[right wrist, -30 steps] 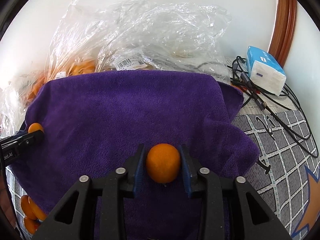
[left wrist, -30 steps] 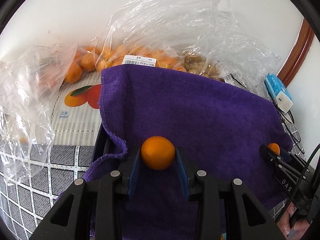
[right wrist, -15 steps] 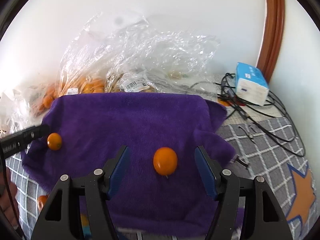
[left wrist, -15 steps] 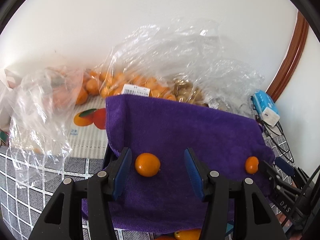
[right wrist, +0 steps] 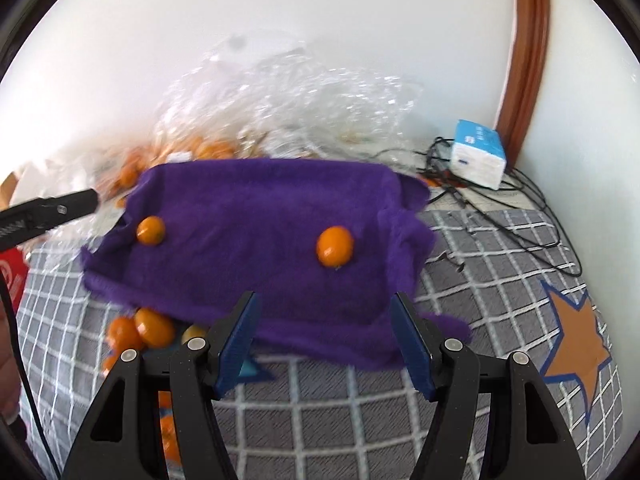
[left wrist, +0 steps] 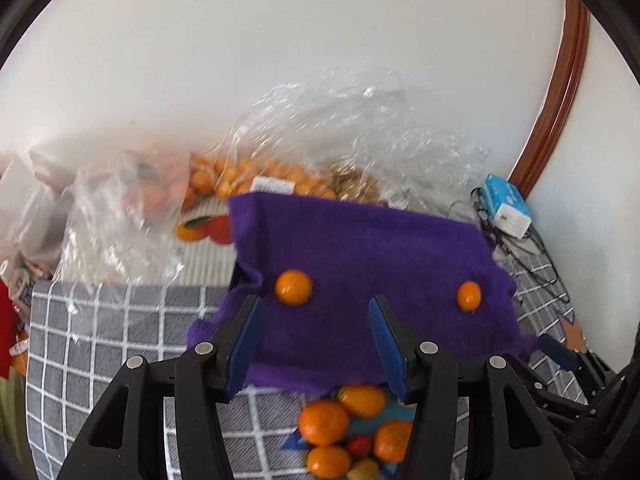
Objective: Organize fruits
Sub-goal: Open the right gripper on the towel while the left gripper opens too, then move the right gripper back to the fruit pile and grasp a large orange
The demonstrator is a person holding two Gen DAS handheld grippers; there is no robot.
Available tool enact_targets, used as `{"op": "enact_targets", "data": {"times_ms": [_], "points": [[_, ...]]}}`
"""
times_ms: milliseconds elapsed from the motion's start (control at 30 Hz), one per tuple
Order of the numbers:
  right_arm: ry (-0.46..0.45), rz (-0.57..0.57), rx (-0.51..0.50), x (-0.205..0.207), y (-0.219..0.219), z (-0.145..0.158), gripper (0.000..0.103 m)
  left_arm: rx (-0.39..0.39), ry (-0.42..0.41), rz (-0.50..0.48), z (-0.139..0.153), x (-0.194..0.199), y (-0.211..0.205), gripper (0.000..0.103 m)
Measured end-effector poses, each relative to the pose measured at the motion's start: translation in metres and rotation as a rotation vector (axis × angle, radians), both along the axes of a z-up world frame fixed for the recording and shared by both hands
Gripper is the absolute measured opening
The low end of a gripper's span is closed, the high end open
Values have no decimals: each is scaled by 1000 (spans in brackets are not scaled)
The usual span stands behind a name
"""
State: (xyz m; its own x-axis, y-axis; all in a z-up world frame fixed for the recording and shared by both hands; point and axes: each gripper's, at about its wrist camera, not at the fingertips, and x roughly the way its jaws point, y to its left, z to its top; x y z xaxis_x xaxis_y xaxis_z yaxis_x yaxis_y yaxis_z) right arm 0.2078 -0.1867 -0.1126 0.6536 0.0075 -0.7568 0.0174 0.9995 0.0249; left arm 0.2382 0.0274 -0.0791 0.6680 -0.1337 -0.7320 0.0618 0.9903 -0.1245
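A purple towel (left wrist: pixel 360 264) lies spread over a raised base on the grey checked cloth. Two small oranges rest on it: one on the left (left wrist: pixel 293 287) (right wrist: pixel 150 230), one on the right (left wrist: pixel 469 296) (right wrist: pixel 335 247). My left gripper (left wrist: pixel 315 308) is open, hanging back above the towel's near edge with the left orange just beyond its fingertips. My right gripper (right wrist: pixel 325 304) is open too, short of the right orange and holding nothing. A pile of oranges and other small fruit (left wrist: pixel 348 432) (right wrist: pixel 148 328) peeks out below the towel's near edge.
Crumpled clear plastic bags with oranges (left wrist: pixel 256 176) stand behind the towel by the white wall. A blue and white box (right wrist: pixel 478 154) and black cables (right wrist: pixel 500 200) lie at the back right beside a wooden door frame (left wrist: pixel 560 92). An orange star (right wrist: pixel 576 344) marks the cloth.
Both grippers have opened and let go of their oranges, which now lie on the towel. Both hands have pulled back and up, so the fruit pile under the towel's edge shows.
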Motion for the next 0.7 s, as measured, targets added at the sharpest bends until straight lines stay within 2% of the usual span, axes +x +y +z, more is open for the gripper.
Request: {"op": "enact_targets", "data": {"times_ms": [133,267,500,700], "points": [[8,40,-8,-15,17,-7,66,12,29,29,-19,-21,18,55],[33,91,33,-27,33,-17,66,11,47,59,-38,-44,44,58],[65,147,60,-41,63,-34,67,-49,72,109,-63,-77,86,61],[102,179,40,-43,86,-50,67,-64,60,154,-81,-94,106,62]]}}
